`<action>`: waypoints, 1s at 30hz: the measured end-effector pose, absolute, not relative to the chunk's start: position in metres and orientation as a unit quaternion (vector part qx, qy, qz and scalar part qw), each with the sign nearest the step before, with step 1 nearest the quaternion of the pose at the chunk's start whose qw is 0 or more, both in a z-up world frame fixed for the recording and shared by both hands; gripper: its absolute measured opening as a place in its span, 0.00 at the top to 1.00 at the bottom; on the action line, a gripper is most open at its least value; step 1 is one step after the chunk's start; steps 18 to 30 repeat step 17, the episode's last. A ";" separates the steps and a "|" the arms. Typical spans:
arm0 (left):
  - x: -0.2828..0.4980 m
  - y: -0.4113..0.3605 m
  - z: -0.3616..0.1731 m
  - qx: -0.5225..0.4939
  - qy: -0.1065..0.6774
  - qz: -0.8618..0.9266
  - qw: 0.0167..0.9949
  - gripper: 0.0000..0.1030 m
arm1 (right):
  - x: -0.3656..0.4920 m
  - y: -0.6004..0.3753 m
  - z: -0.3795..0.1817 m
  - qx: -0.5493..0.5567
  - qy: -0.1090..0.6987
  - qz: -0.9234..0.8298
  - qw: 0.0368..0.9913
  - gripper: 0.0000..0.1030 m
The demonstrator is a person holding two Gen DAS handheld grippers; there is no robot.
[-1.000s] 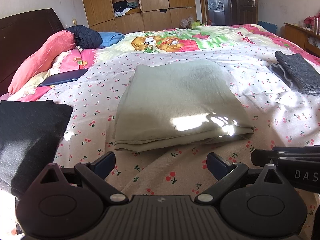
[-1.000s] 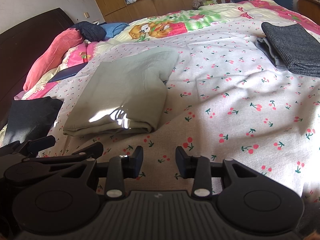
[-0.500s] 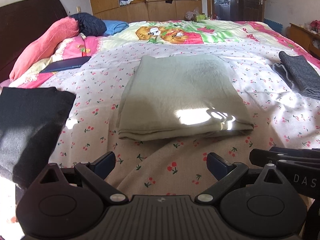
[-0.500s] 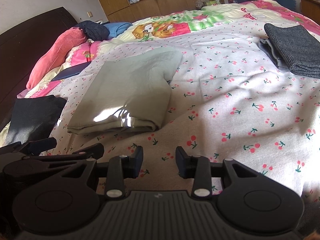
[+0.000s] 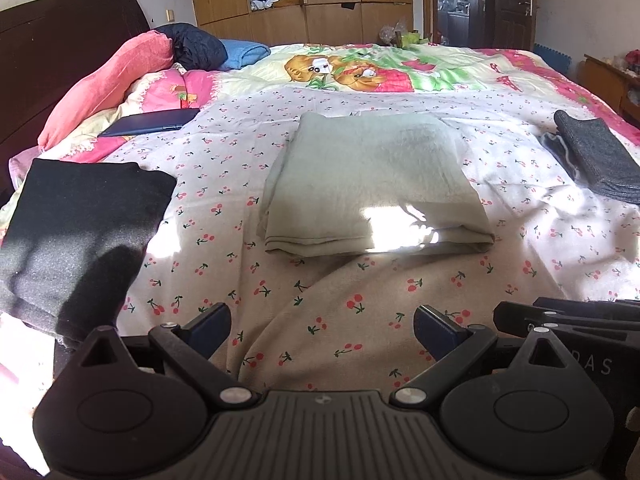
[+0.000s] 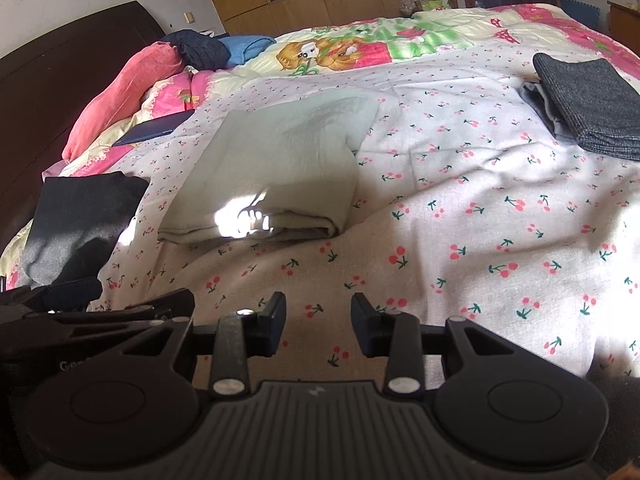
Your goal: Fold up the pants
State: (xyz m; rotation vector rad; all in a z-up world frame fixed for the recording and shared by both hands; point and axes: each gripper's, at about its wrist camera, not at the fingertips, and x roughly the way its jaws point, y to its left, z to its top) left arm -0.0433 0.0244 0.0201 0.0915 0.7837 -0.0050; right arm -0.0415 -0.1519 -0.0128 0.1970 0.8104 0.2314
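Pale green pants [image 5: 372, 184] lie folded in a flat rectangle on the cherry-print bedsheet [image 5: 320, 304], also in the right wrist view [image 6: 276, 168]. My left gripper [image 5: 322, 326] is open wide and empty, held back from the pants' near edge. My right gripper [image 6: 318, 322] is open with a narrower gap, empty, to the right of the pants and short of them. The right gripper's body [image 5: 568, 320] shows at the left view's lower right.
Folded black cloth [image 5: 76, 224] lies at the left. A folded dark grey garment [image 5: 600, 156] lies at the right. Pink pillow [image 5: 108, 80], dark jacket [image 5: 196, 46] and a dark tablet [image 5: 152, 122] sit near the headboard. Wooden wardrobe [image 5: 320, 0] stands behind.
Both grippers have drawn back and up a little from the folded pants. The jaws have kept their openings and the pants have not moved.
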 end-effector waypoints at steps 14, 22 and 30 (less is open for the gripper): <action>-0.049 0.021 0.020 0.058 0.373 -0.002 0.926 0.00 | -0.048 -0.154 -0.015 0.100 0.401 0.107 0.904 0.64; -0.049 0.020 0.019 0.061 0.371 0.000 0.927 0.00 | -0.047 -0.154 -0.016 0.101 0.402 0.107 0.904 0.64; -0.049 0.020 0.019 0.061 0.371 0.000 0.927 0.00 | -0.047 -0.154 -0.016 0.101 0.402 0.107 0.904 0.64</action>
